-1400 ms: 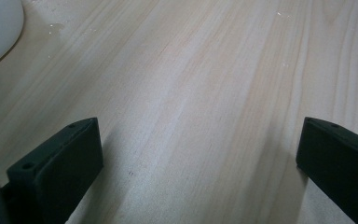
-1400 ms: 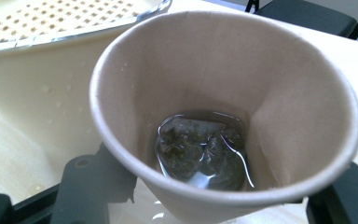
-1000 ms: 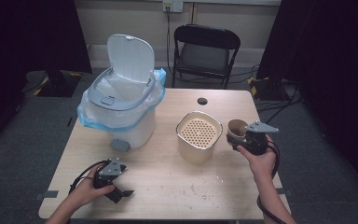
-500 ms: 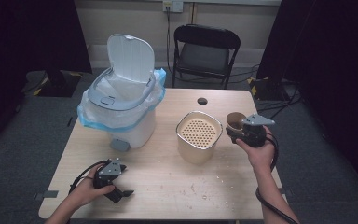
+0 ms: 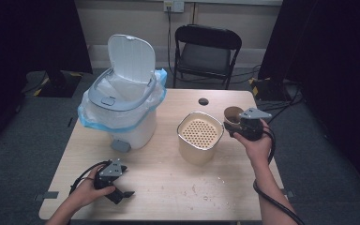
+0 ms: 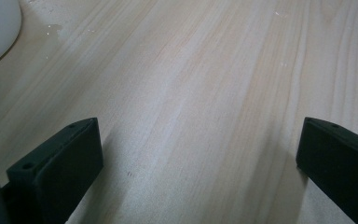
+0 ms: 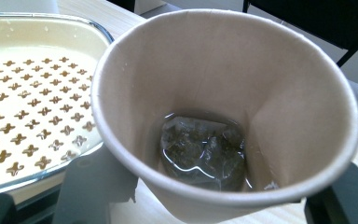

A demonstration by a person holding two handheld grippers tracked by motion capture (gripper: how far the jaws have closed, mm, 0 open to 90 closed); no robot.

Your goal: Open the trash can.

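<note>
No readable text, labels, brands, numbers or signs anywhere. Nothing printed on the paper cup (image 7: 223, 116), the bin (image 5: 122, 112) or the strainer container (image 5: 199, 136); only a cut-out cross pattern on the strainer, not lettering.

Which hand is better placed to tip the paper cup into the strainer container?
Right. The right claw already grips the paper cup beside the strainer container; the left claw rests open on the table, far off.
</note>
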